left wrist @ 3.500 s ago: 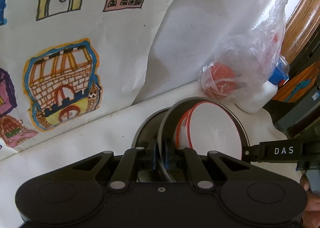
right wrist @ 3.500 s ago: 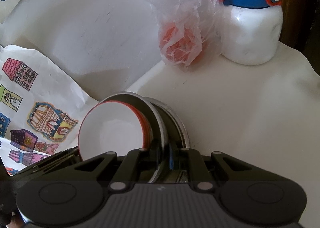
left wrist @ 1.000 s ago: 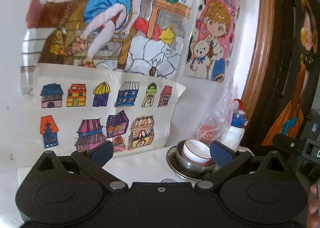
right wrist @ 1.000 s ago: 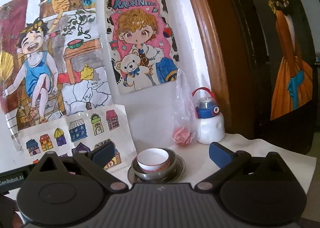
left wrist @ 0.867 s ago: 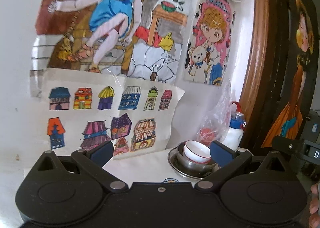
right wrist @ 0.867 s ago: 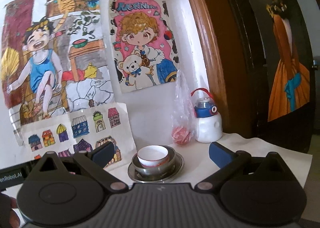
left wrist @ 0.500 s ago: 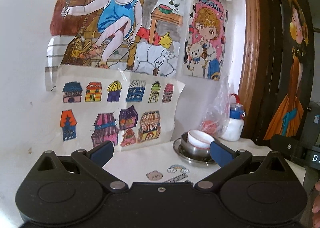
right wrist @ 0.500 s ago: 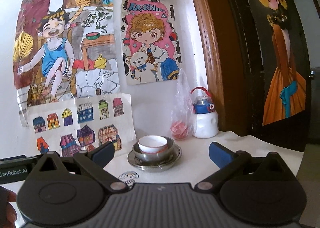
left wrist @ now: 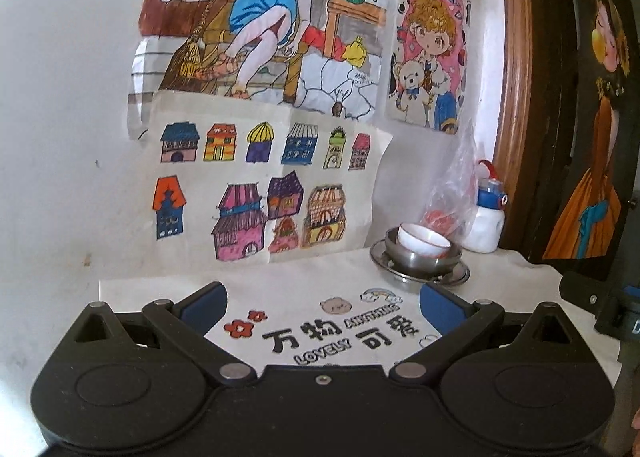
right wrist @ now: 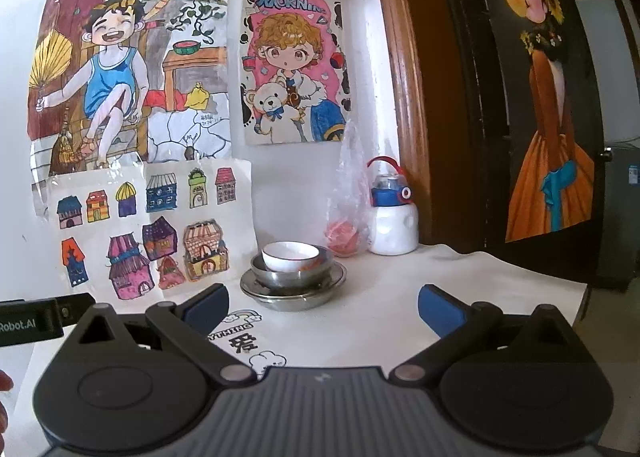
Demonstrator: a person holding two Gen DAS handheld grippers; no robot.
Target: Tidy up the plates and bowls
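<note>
A white bowl with a red rim [left wrist: 423,241] [right wrist: 290,255] sits inside a steel bowl [left wrist: 422,260] [right wrist: 292,275], which stands on a steel plate [left wrist: 420,277] [right wrist: 294,293] at the back of the white table, near the wall. My left gripper [left wrist: 322,299] is open and empty, well in front of the stack and to its left. My right gripper [right wrist: 322,307] is open and empty, in front of the stack and slightly to its right.
A clear plastic bag with something red [left wrist: 446,213] [right wrist: 346,225] and a white bottle with a blue cap [left wrist: 488,217] [right wrist: 392,217] stand behind the stack. Drawings hang on the wall [left wrist: 256,193]. A wooden door frame [right wrist: 408,97] is at right. Stickers mark the tabletop [left wrist: 340,331].
Both grippers let go of the stacked bowls and plate, opened wide, and drew back from the table. The stack stays put by the wall.
</note>
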